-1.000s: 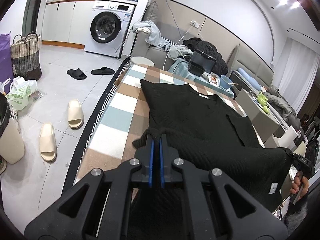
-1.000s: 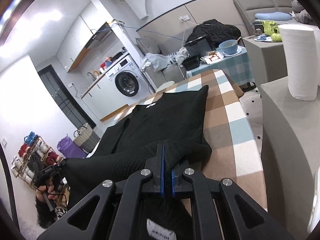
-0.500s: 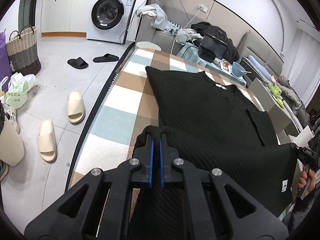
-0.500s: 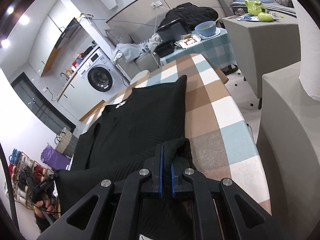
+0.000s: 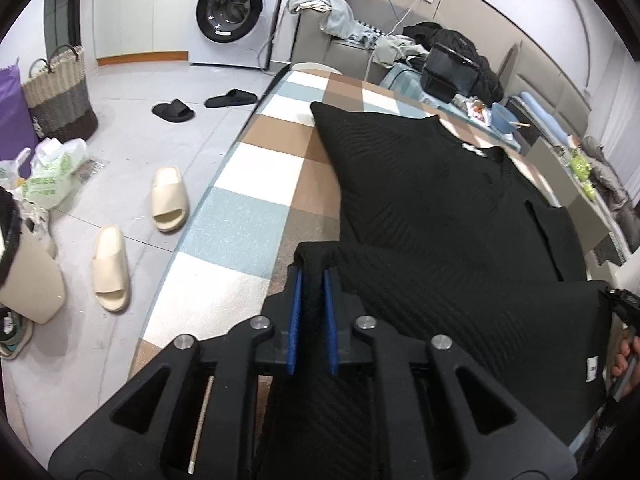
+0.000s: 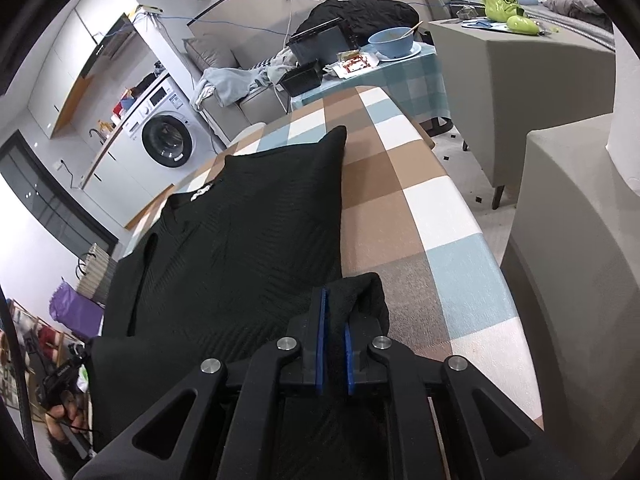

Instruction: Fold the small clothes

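A black knit sweater (image 5: pixel 432 184) lies spread on the checked table (image 5: pixel 256 168), collar toward the far end; it also shows in the right wrist view (image 6: pixel 240 232). My left gripper (image 5: pixel 312 276) is shut on the sweater's near hem corner, lifted and folded back over the body. My right gripper (image 6: pixel 334 304) is shut on the other hem corner, held the same way above the checked table (image 6: pixel 404 208). The hem stretches between the two grippers. The other gripper shows at the right edge of the left wrist view (image 5: pixel 624 308).
Beige slippers (image 5: pixel 168 200) and black slippers (image 5: pixel 172 110) lie on the floor left of the table. A woven basket (image 5: pixel 60 96) and washing machine (image 5: pixel 232 12) stand beyond. A grey cabinet (image 6: pixel 520 80) stands right of the table.
Both grippers have carried the hem forward over the sweater toward the collar and lowered closer to the table. Both stay shut on the cloth.
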A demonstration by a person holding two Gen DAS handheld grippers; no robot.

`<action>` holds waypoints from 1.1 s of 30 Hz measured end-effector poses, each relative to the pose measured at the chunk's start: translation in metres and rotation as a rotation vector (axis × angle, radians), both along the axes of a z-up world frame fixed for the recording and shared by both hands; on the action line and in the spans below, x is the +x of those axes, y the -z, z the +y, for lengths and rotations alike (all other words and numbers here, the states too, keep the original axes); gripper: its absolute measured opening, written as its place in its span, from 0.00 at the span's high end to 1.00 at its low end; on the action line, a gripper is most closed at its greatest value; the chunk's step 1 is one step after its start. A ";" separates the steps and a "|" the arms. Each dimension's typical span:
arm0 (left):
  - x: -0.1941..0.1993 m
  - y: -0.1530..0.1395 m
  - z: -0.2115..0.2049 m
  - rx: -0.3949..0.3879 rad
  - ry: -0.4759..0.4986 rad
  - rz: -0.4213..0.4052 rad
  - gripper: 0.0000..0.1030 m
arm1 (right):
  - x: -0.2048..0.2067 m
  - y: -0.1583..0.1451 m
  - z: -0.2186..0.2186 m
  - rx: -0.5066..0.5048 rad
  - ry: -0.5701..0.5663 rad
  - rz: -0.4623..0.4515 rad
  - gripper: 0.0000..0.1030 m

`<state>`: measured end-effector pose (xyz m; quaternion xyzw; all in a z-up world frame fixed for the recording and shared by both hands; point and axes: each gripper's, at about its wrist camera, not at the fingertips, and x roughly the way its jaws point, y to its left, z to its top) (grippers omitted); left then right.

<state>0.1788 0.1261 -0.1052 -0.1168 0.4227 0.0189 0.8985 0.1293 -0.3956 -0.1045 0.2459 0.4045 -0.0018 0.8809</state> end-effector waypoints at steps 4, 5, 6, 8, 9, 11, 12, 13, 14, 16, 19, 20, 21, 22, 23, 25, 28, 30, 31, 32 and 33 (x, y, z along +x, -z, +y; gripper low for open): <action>-0.003 -0.001 -0.003 0.037 -0.031 -0.009 0.70 | -0.008 0.000 -0.006 -0.014 0.030 0.005 0.54; -0.004 -0.001 -0.002 0.035 -0.036 -0.011 0.65 | -0.009 -0.001 -0.008 -0.020 0.040 0.003 0.52; -0.005 -0.001 0.000 0.029 -0.046 -0.011 0.63 | -0.012 -0.002 -0.010 -0.018 0.049 0.003 0.52; -0.010 -0.001 0.005 0.014 -0.060 -0.016 0.54 | -0.017 -0.004 -0.013 -0.004 0.058 -0.001 0.52; -0.013 -0.001 0.007 0.009 -0.066 -0.016 0.53 | -0.021 -0.005 -0.014 -0.001 0.064 -0.004 0.52; -0.019 0.000 0.011 -0.013 -0.075 -0.014 0.53 | -0.027 -0.007 -0.015 0.000 0.072 -0.009 0.52; -0.021 0.000 0.012 -0.023 -0.072 -0.013 0.53 | -0.032 -0.008 -0.015 0.004 0.076 -0.015 0.51; -0.024 0.000 0.012 -0.031 -0.068 -0.011 0.53 | -0.035 -0.009 -0.016 0.008 0.078 -0.019 0.50; -0.027 0.000 0.012 -0.036 -0.069 -0.011 0.53 | -0.040 -0.009 -0.016 0.014 0.079 -0.025 0.50; -0.032 0.002 0.011 -0.052 -0.067 -0.008 0.53 | -0.045 -0.010 -0.017 0.016 0.086 -0.033 0.50; -0.034 0.004 0.007 -0.071 -0.053 -0.003 0.53 | -0.050 -0.010 -0.016 0.018 0.075 -0.037 0.50; -0.035 0.004 0.006 -0.075 -0.050 -0.003 0.53 | -0.050 -0.010 -0.015 0.019 0.066 -0.036 0.50; -0.035 0.005 0.004 -0.083 -0.045 -0.006 0.53 | -0.050 -0.010 -0.013 0.020 0.056 -0.033 0.50; -0.035 0.004 0.003 -0.089 -0.040 -0.008 0.53 | -0.049 -0.010 -0.013 0.019 0.049 -0.030 0.50; -0.035 0.004 0.002 -0.095 -0.035 -0.012 0.54 | -0.049 -0.010 -0.011 0.016 0.040 -0.027 0.50; -0.036 0.003 -0.002 -0.100 -0.009 -0.027 0.62 | -0.047 -0.010 -0.008 0.013 0.022 -0.017 0.50; -0.035 0.003 -0.006 -0.068 0.004 -0.033 0.76 | -0.044 -0.009 -0.002 0.009 -0.011 -0.004 0.50; -0.034 0.003 -0.006 -0.069 0.010 -0.031 0.84 | -0.042 -0.010 0.003 -0.011 -0.031 0.001 0.50; -0.034 0.002 -0.005 -0.074 0.008 -0.035 0.86 | -0.042 -0.010 0.006 -0.025 -0.038 0.003 0.50; -0.034 0.001 -0.003 -0.079 0.006 -0.036 0.88 | -0.042 -0.010 0.007 -0.034 -0.045 0.004 0.50; -0.034 0.001 -0.001 -0.083 0.005 -0.038 0.88 | -0.042 -0.011 0.009 -0.040 -0.056 0.003 0.50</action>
